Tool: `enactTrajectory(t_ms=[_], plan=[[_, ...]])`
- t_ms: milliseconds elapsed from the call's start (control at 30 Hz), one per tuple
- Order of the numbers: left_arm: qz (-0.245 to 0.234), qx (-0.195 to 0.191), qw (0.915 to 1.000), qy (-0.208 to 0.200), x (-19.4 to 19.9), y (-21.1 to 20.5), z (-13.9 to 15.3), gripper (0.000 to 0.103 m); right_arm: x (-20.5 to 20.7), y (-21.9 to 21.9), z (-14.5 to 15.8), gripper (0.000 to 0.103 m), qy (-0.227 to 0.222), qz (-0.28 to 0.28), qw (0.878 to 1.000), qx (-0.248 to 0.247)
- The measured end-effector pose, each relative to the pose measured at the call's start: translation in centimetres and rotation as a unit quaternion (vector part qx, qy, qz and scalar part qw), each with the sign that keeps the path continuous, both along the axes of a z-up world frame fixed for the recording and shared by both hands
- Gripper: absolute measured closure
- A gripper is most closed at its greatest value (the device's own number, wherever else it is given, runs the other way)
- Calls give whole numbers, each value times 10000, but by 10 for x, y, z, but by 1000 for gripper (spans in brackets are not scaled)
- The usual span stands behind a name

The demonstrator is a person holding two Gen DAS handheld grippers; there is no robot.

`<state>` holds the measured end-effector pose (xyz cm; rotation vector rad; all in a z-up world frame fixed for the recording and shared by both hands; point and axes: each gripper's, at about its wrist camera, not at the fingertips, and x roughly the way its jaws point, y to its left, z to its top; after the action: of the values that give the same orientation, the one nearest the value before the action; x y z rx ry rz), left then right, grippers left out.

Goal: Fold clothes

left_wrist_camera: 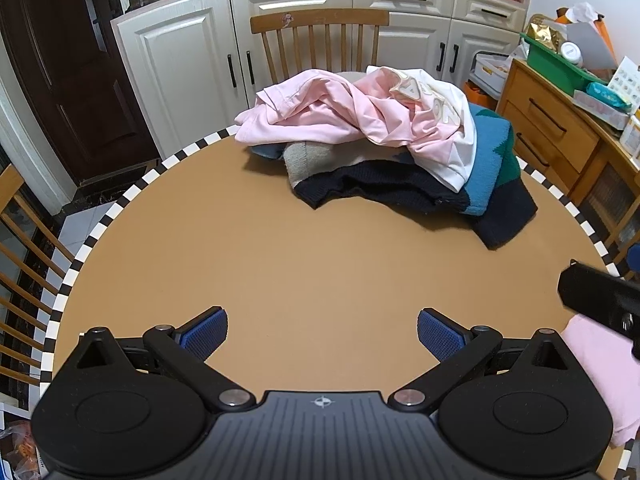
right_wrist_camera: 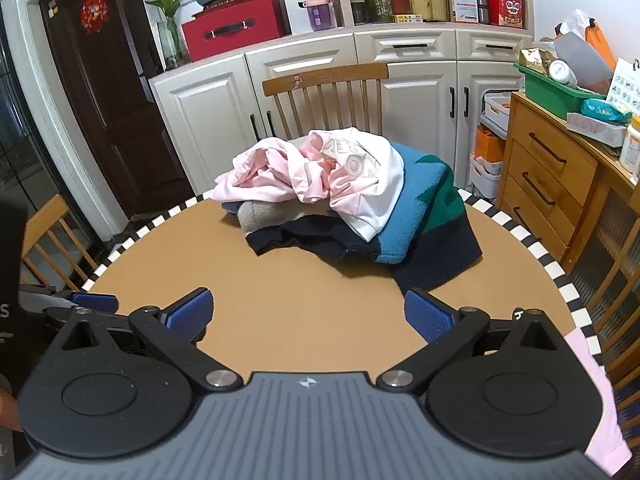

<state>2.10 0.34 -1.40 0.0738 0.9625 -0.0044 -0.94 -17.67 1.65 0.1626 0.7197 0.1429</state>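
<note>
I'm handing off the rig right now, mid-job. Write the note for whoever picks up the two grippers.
Left gripper: open, empty, over bare table.
Right gripper: open, empty, also short of the clothes.
Pile sits unfolded at the far side of the table: pink garment and white printed top on top, blue-green knit and dark knit beneath.
A pink piece lies flat at the near right edge; whether it is a finished fold cannot be told.
Left: every item in the pile.
</note>
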Motion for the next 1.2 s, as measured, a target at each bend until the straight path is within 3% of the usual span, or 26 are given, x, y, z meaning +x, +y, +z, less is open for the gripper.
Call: enactTrajectory(t_ms=[300,433,667,733,867,1033,1100,1200], plan=[[34,-66,9999,73,36,22,-12,0,64,3,-7,1,-59,-132,9996,-231],[2,-104,9999,136,58,33,-21,0,98,6,-21,1,-152,-207,9997,-20],[-64,-205,9996,209,93,50,-38,0,152,18,-50,5,44,-380,9986,-357],[-84,-241,9994,220,101,54,-43,0,161,24,-53,14,-92,-385,9974,-602],[-125,-340,9991,203,108,62,-52,0,185,36,-61,64,-227,-215,9932,-1124],[-189,-632,9975,250,103,73,-64,0,213,53,-72,61,-331,119,9880,-1502],[-187,-717,9969,245,99,77,-66,0,228,59,-75,47,-302,150,9866,-1596],[-163,-827,9962,233,92,84,-68,0,252,61,-77,46,-285,-287,9835,-1762]])
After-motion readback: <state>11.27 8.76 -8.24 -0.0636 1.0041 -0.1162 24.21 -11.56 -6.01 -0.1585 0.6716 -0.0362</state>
